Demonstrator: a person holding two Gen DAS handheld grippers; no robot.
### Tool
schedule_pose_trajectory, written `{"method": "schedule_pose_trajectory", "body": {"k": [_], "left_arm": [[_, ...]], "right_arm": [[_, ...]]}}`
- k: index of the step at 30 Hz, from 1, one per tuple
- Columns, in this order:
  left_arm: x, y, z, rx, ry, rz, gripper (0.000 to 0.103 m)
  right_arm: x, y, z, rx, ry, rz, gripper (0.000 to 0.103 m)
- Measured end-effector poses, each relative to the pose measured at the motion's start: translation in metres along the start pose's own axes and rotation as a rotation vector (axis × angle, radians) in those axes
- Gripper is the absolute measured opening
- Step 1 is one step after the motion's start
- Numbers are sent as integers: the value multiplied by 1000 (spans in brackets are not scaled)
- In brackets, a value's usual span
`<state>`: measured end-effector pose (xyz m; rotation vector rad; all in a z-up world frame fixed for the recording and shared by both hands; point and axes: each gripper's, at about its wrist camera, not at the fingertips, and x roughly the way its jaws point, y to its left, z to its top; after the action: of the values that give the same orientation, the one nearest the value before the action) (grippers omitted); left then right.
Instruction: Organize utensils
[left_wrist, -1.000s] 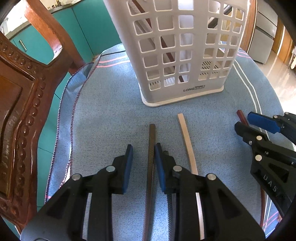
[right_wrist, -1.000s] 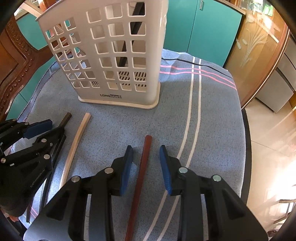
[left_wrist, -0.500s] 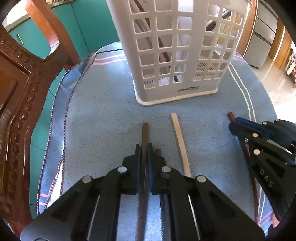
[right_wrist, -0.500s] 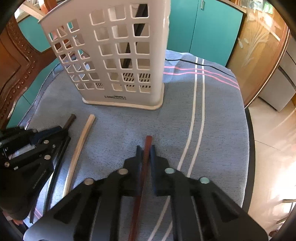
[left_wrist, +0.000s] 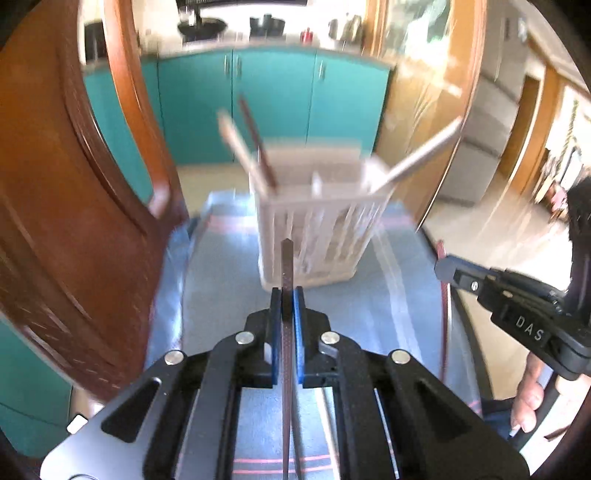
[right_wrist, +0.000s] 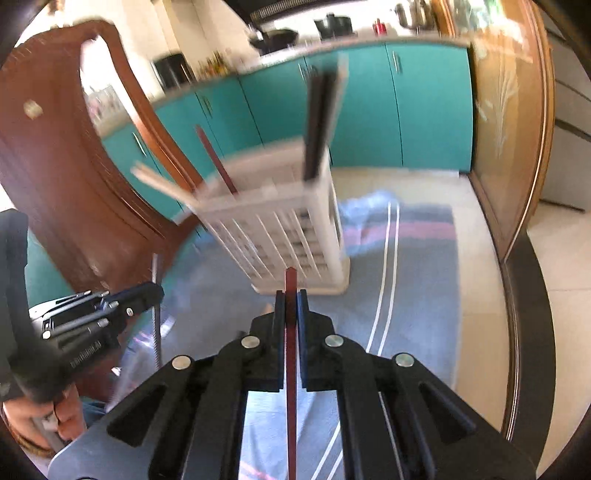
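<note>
Each claw is squeezed tight on one thin stick, the left claw (left_wrist: 287, 295) on a dark brown chopstick (left_wrist: 287, 266) and the right claw (right_wrist: 291, 297) on a reddish-brown chopstick (right_wrist: 290, 282), both up above the blue cloth worktop (left_wrist: 221, 280), with the white plastic holed basket (left_wrist: 317, 225) at 12 o'clock, so a long stick might bump the basket rim, twist and slip out.

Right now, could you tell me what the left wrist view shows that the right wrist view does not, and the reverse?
Only the left wrist view shows the left gripper head-on, shut on the dark brown utensil, plus a grey utensil leaning out of the basket's right corner. Only the right wrist view shows the right gripper head-on, shut on the reddish utensil, plus the cloth's white stripes. Both show the white basket holding utensils, the blue cloth, the teal cabinets and the other gripper from the side.
</note>
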<state>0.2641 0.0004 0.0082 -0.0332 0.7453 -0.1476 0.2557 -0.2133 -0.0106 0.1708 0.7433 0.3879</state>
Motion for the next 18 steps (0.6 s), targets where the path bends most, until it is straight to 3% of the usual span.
{"method": "schedule_pose_trajectory", "body": {"k": [6,9,14,18], "left_arm": [[-81,0,52,2,-207,-65,7],[-111,0,96,-1,-323,-83,7],[-116,-9,144,8,-413,-37,7],[-86,-7,153,-7,-408,5,7]], "right_arm": [[-75,17,40,-9,-169,56,7],[-108,23,74,-11,-295,71,7],[-133,21,127,27,-512,30,7],[-111,22,136,12,-565,-64,7]]}}
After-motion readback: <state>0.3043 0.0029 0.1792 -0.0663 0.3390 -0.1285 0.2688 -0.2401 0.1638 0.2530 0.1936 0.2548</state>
